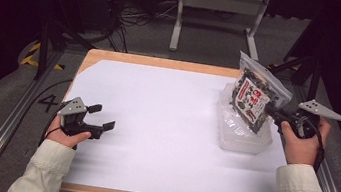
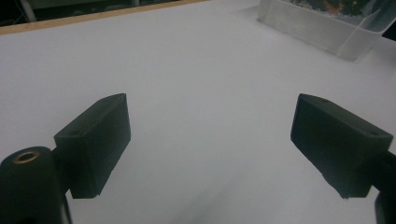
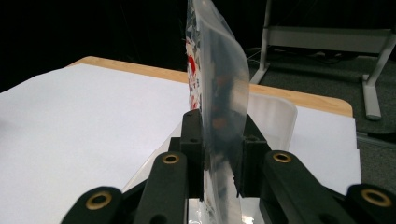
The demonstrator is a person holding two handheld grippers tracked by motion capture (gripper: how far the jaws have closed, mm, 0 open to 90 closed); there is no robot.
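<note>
Right gripper (image 1: 273,112) pinching snack bag (image 1: 253,95) above clear container (image 1: 244,131) at three o'clock; left gripper (image 1: 101,116), jaws spread, idles at eight o'clock. Thin-edge grip risks slippage.

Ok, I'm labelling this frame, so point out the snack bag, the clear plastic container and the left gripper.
snack bag (image 1: 251,98): high view, on its printed front label.
clear plastic container (image 1: 243,139): high view, on its near wall.
left gripper (image 1: 101,116): high view, midway between its open fingertips.
</note>
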